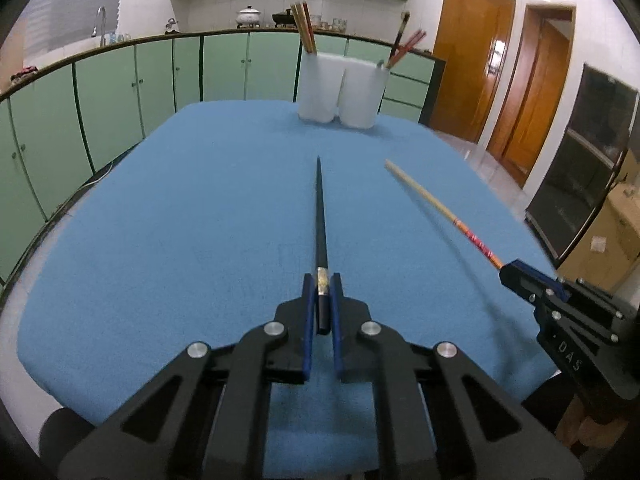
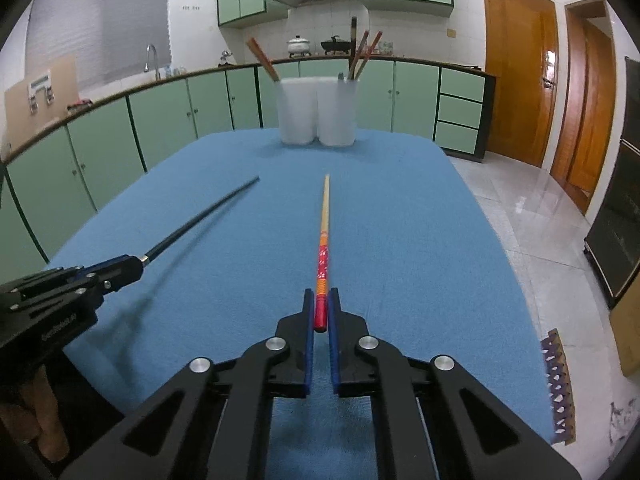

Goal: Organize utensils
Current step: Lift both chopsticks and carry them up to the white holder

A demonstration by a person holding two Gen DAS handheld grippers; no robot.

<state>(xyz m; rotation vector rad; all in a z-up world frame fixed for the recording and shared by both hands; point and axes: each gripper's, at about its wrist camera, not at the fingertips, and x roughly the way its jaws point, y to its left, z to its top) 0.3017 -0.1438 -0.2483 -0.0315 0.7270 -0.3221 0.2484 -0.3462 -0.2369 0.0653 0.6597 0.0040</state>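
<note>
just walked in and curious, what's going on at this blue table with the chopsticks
A person is sorting chopsticks with a handheld gripper in each hand. The left gripper is shut on a black chopstick, and the right gripper is shut on a red and orange patterned chopstick. Both point toward two white holders at the far end of the blue table, which already hold other chopsticks. Neither held chopstick is in a holder yet.

Both holders are frosted, so the lower ends of the chopsticks inside the left holder (image 1: pixel 318 88) and right holder (image 1: pixel 362 96) can't be made out. The butt of the black chopstick (image 1: pixel 321 216) is tucked between the left gripper (image 1: pixel 322 280) pads. The red-patterned chopstick (image 1: pixel 436 208) looks smeared with blur in the left wrist view.
</note>
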